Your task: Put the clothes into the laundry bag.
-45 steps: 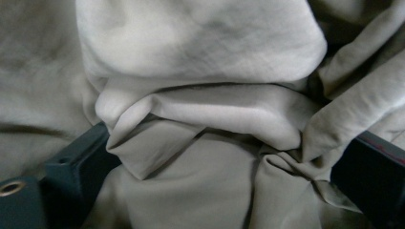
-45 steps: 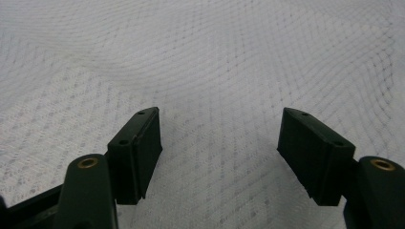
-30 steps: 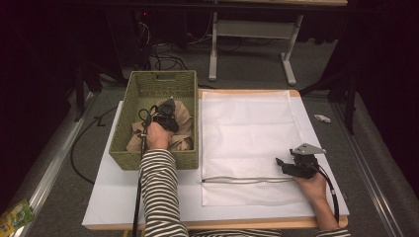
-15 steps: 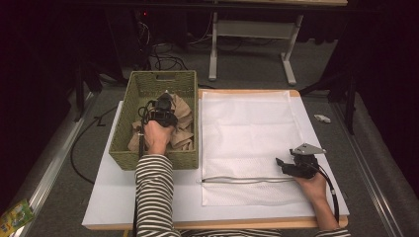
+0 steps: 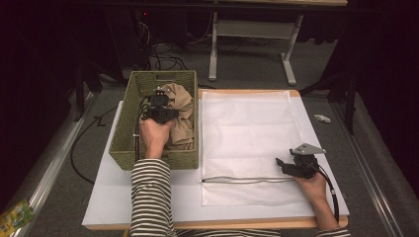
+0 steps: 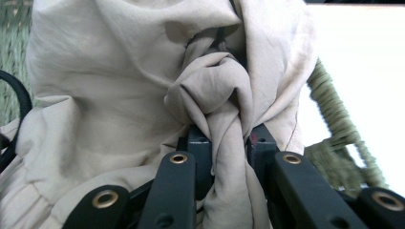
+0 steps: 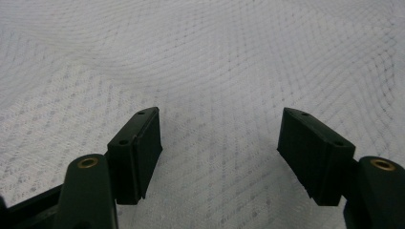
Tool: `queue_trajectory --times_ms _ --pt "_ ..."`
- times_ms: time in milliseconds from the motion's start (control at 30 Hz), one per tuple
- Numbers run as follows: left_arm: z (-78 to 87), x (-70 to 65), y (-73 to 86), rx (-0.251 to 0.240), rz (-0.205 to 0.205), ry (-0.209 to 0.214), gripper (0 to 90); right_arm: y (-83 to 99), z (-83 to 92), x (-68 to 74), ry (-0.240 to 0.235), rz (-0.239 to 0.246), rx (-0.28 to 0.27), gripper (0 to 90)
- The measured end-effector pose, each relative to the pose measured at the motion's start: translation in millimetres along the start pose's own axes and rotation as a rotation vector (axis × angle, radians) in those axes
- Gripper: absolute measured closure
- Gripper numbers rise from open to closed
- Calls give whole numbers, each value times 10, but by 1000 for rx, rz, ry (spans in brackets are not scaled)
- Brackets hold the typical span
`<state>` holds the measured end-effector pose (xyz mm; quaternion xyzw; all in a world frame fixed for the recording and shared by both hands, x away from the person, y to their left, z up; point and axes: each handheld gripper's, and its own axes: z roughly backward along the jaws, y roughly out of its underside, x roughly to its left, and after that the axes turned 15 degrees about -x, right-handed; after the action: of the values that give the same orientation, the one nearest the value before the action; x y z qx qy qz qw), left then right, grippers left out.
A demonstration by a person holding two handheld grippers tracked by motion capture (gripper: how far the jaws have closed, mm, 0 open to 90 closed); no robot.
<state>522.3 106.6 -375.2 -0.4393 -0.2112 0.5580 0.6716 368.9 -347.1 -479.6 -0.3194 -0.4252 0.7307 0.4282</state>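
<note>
Dim room: grey floor (image 5: pixel 74 197), cables (image 5: pixel 165 57) at far left, a white desk frame (image 5: pixel 252 29) beyond the table.

Light falls from overhead onto the white table (image 5: pixel 106 197), bright against a dark, murky room beyond; the mesh bag (image 5: pixel 247 128) glares slightly; up close, the beige cloth (image 6: pixel 119 95) is evenly lit, the basket rim (image 6: pixel 334 119) blurred and overexposed behind.

I see beige cloth (image 5: pixel 179 116) in olive-green woven basket (image 5: pixel 154 159), white mesh bag (image 5: pixel 247 143) at 3 o'clock, black-white striped sleeve (image 5: pixel 150 197), white worktop (image 5: pixel 106 202), black jaws.
</note>
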Motion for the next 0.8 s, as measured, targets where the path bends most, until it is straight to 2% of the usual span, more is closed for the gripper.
queue_trajectory --times_ms 133,267,500,533,633,800 --pt "59 -37 -25 -44 2 27 779 0 1 -3 -2 3 -1 313" --pt "88 -52 -40 -62 6 38 781 0 1 -3 -3 4 -2 312" --pt "166 -150 -116 -84 -32 56 783 0 3 -4 -4 1 -3 311" --pt "193 -177 -130 -105 -27 69 783 -2 6 -6 -7 5 -1 311" --pt "226 -191 -146 -122 -18 90 784 -2 7 -4 -7 4 0 311" --pt "295 -204 -186 -143 -20 100 784 -2 8 -4 -7 4 0 310"
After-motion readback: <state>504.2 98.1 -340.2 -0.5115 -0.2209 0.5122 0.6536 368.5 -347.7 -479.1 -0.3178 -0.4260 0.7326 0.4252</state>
